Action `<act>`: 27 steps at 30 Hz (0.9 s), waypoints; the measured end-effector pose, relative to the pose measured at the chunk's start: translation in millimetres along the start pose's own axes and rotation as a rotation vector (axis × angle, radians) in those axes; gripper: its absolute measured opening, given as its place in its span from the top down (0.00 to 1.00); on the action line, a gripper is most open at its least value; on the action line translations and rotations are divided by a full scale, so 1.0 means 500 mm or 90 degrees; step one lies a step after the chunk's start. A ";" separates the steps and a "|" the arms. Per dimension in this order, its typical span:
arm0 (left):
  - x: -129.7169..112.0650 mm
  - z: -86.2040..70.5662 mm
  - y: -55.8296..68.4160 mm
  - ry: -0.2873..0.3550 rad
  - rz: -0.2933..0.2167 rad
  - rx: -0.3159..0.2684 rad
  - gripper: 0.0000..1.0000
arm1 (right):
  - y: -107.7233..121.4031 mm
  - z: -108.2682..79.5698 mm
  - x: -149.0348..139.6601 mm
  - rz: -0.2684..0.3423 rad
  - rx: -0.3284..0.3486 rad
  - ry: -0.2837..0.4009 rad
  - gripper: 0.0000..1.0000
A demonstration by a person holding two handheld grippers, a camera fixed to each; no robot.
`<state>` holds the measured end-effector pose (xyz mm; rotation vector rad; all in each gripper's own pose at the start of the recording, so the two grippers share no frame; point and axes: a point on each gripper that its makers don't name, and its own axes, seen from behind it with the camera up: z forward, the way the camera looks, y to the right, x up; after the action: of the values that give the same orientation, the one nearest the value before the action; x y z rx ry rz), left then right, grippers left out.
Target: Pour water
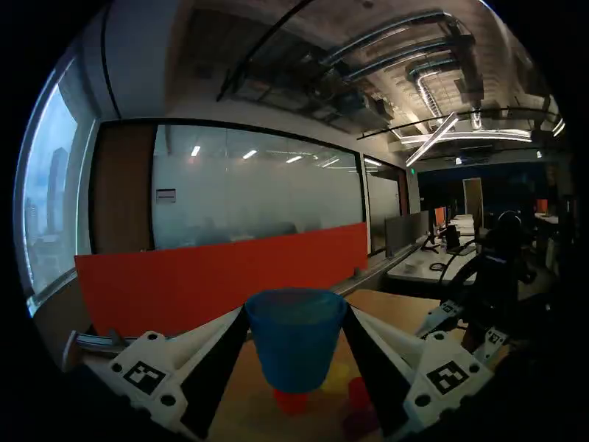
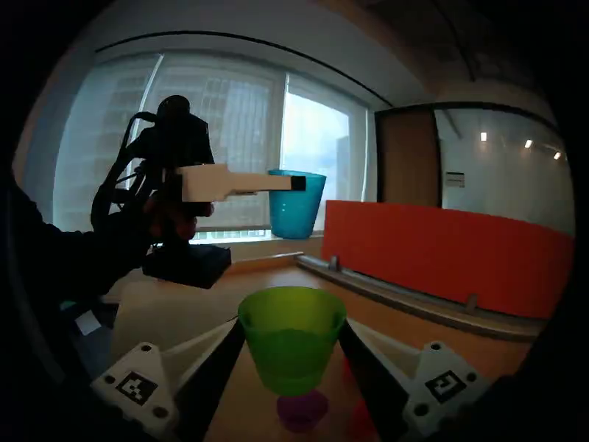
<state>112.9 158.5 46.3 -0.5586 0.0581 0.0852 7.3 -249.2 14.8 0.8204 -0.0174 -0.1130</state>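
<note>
Blue cup (image 1: 296,342) is clamped upright in the left gripper (image 1: 294,324), and the green cup (image 2: 292,346) is gripped upright, just the same, by the right gripper (image 2: 292,335). From the right gripper the blue cup is seen ahead, higher up and well apart, so that gap must be closed before one rim is tipped over the other.
</note>
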 end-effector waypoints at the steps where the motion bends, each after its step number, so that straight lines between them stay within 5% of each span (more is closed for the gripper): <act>1: -0.008 -0.002 -0.002 -0.005 0.001 0.001 0.12 | 0.003 -0.003 -0.003 0.000 -0.002 -0.004 0.10; 12: -0.090 -0.026 -0.019 -0.048 0.004 0.015 0.13 | 0.036 -0.052 -0.037 0.001 -0.033 -0.031 0.10; 27: -0.190 -0.043 0.002 -0.116 0.006 -0.004 0.13 | 0.063 -0.098 -0.078 0.007 -0.050 -0.072 0.10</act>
<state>17.7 141.7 35.1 -0.5548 -0.1173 0.1460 -25.8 -188.0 5.6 0.7351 -0.1238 -0.1494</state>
